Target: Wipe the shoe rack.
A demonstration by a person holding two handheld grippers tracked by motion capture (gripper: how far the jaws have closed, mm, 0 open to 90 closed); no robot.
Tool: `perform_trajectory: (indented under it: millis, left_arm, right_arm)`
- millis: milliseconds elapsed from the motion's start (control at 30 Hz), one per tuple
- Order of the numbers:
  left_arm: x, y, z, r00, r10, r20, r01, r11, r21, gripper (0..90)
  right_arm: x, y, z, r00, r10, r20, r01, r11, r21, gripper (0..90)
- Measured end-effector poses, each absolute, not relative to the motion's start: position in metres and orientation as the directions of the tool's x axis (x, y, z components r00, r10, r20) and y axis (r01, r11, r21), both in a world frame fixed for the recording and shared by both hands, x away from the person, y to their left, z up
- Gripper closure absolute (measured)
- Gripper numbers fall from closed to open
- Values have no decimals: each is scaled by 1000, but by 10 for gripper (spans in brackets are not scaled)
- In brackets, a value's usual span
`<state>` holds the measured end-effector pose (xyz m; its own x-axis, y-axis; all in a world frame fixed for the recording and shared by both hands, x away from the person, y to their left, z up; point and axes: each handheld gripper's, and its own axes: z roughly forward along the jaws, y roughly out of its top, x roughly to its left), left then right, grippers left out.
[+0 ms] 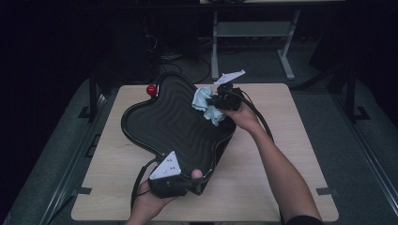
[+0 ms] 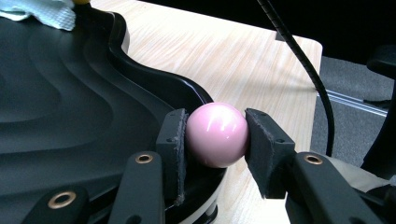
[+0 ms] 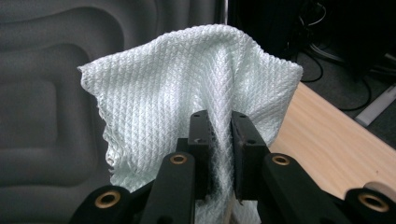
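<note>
near the front edge of the table (image 1: 263, 197), the left gripper (image 2: 215, 135) clamps a pink ball (image 2: 217, 134) on the black tray's (image 1: 164, 122) near rim. at the tray's far right, the right gripper (image 3: 219, 128) pinches a pale cloth (image 3: 187, 93) tight.

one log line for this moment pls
left claw: shut on pink ball at tray rim | right claw: shut on cloth over tray

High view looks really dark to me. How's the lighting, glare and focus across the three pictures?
High view: dim, room black around the lit table, black tray hard to read. Left gripper view: bright, pink ball sharp with white glare streaks, the near arms soft. Right gripper view: cloth crisp, weave visible, the background blurred.
</note>
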<state>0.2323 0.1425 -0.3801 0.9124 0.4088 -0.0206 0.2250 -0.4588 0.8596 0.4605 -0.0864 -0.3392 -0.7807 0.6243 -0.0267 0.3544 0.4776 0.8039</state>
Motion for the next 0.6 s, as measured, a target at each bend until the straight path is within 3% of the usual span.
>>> perform_trajectory:
  millis: [200,467,600]
  left_arm:
    - [232,143,-381,911,411,-21,225,-455,862,604]
    - [233,143,-380,913,408,-24,226,-455,861,604]
    - [232,143,-381,911,411,-22,225,-452,863,604]
  right_arm:
    - [457,-101,-345,-780,625,-14,374,484,791,799]
    - [467,-81,-330,-788,614,-34,340,482,808,797]
    - [466,-91,-336,-787,617,-21,349,473,809,799]
